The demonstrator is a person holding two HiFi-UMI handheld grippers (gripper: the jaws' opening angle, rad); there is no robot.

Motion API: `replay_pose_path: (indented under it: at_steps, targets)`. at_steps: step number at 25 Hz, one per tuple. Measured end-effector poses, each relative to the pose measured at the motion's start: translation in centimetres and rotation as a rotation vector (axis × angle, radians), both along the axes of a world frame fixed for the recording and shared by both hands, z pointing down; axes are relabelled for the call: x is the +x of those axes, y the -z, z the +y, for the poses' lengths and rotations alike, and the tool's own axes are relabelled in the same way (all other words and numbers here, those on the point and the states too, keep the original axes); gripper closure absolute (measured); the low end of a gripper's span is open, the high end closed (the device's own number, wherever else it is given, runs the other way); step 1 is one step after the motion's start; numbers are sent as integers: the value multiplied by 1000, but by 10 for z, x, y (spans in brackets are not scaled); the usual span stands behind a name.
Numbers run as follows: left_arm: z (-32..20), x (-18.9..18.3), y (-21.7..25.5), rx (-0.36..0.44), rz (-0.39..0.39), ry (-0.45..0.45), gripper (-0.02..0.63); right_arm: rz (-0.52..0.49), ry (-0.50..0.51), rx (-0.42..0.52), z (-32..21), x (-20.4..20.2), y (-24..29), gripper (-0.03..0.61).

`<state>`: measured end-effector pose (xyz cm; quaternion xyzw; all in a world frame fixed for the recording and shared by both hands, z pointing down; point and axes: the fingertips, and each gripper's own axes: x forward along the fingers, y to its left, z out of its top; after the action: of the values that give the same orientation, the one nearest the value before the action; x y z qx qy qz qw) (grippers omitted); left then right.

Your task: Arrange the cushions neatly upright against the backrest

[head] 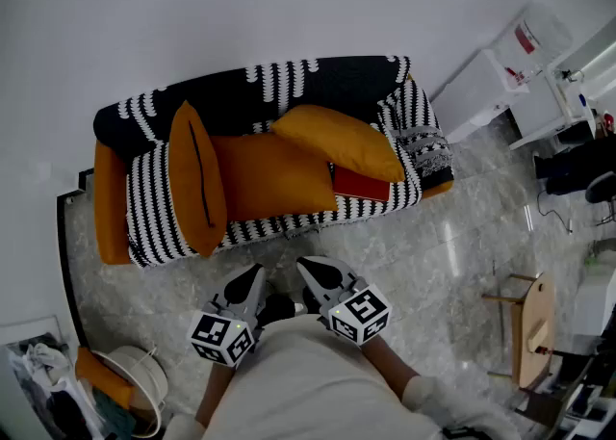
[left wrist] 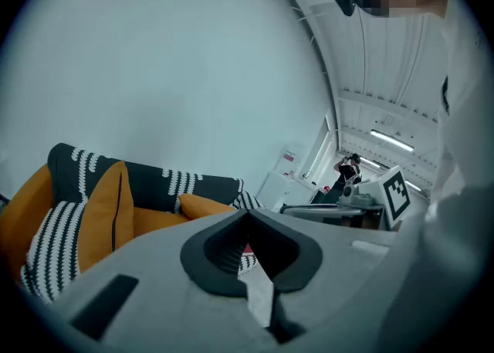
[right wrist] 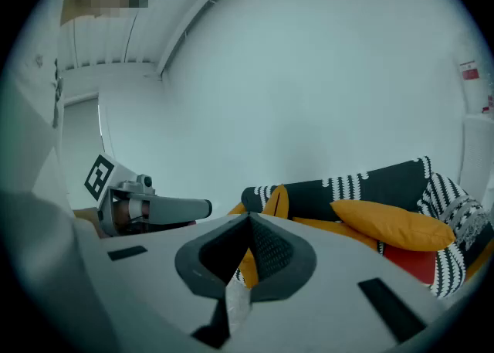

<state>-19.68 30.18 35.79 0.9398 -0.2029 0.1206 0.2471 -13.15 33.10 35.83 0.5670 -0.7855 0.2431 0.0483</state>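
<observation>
A small sofa with a black-and-white patterned throw stands against the white wall. One orange cushion stands on edge at the sofa's left end. A second orange cushion lies tilted at the right end, over a red item on the seat. Both grippers hang in front of the sofa above the floor, close to the person's body, touching nothing. My left gripper is shut and empty. My right gripper is shut and empty too. The same cushions appear beyond the jaws in each gripper view.
Marbled floor lies between me and the sofa. A small wooden side table stands at the right. White appliances and a water dispenser sit at the back right. A white basket and clutter occupy the lower left.
</observation>
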Motion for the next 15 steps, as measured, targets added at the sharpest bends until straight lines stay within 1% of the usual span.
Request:
replay_pose_path:
  at_steps: [11,15]
  targets:
    - [-5,-13,0,-6,0,8,603,0,-9,-17,-5,-4,-4,569]
    - [-8,-18,-1,-6,-4,7,603,-37,-40,-8,-11,-3,-4,569]
